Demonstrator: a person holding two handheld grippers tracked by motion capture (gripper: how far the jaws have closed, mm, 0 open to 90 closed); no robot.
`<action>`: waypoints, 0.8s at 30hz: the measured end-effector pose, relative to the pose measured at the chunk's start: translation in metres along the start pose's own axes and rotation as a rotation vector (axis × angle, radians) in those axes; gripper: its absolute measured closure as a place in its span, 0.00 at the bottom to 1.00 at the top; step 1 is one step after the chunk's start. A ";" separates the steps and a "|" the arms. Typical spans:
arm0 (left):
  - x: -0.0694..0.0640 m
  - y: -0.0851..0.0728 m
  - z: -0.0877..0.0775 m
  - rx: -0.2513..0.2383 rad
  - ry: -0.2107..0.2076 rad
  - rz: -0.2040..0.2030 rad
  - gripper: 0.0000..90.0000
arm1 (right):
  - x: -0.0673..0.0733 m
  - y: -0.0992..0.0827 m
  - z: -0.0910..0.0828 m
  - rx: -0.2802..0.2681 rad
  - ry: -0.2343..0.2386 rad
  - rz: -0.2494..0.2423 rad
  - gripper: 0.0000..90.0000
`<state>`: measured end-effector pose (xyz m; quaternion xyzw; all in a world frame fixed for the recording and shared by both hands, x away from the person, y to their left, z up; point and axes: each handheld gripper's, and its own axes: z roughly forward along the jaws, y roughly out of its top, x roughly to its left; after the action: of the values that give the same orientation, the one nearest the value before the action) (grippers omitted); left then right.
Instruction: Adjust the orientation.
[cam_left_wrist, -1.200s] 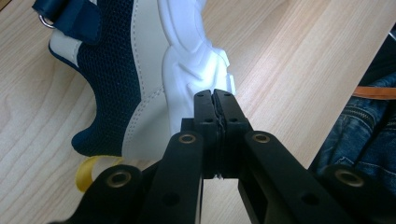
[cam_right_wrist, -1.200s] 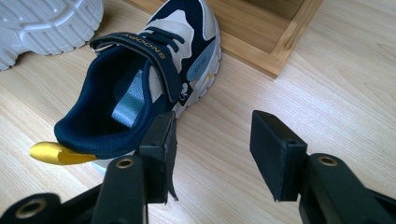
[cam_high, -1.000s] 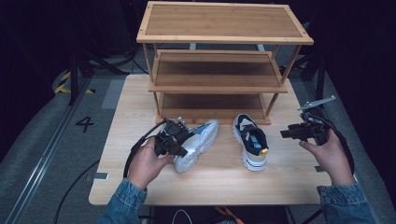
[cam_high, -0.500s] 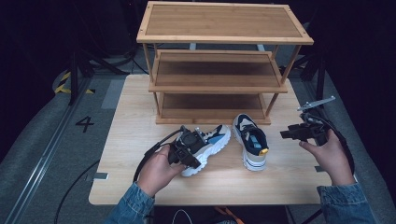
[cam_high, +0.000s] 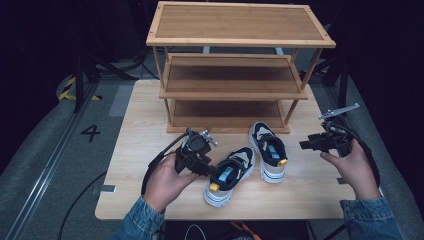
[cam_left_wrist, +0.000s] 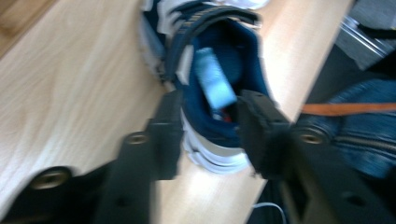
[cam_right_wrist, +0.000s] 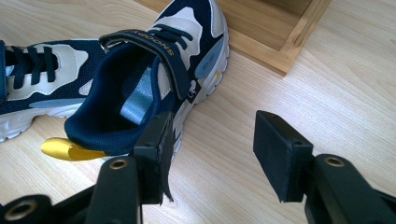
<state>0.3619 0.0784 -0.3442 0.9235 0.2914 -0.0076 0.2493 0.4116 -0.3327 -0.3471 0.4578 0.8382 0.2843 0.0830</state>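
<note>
Left gripper (cam_high: 212, 170) at sneaker (cam_high: 231, 175), rack (cam_high: 235, 75) behind

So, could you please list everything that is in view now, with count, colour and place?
Rack: one, light wood, three shelves, at the far side of the table.
Table: one, pale wood.
Left shoe: one, navy, cream and white with a yellow heel tab, upright in front of the rack, toe toward it.
Right shoe: one, same colours, upright beside the first, toe near the rack.
Floor number: one "4", black, on the grey floor left of the table.
Left gripper: black, jaws either side of the left shoe's heel collar; grip unclear.
Right gripper: black, jaws apart over bare table, right of the right shoe.
Hands: two, denim sleeves, at the near edge.
</note>
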 end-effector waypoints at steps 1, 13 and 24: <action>0.002 0.000 0.002 -0.002 0.001 -0.014 0.55 | 0.000 0.000 0.000 0.002 -0.001 0.000 0.53; 0.007 0.016 0.041 0.045 0.004 0.009 0.42 | -0.004 -0.013 -0.004 0.006 -0.016 0.025 0.51; 0.010 0.024 0.059 0.064 0.004 0.031 0.76 | -0.009 -0.026 -0.012 0.004 -0.035 0.054 0.51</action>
<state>0.3912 0.0396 -0.3864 0.9355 0.2769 -0.0113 0.2191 0.3929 -0.3557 -0.3530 0.4854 0.8246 0.2765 0.0891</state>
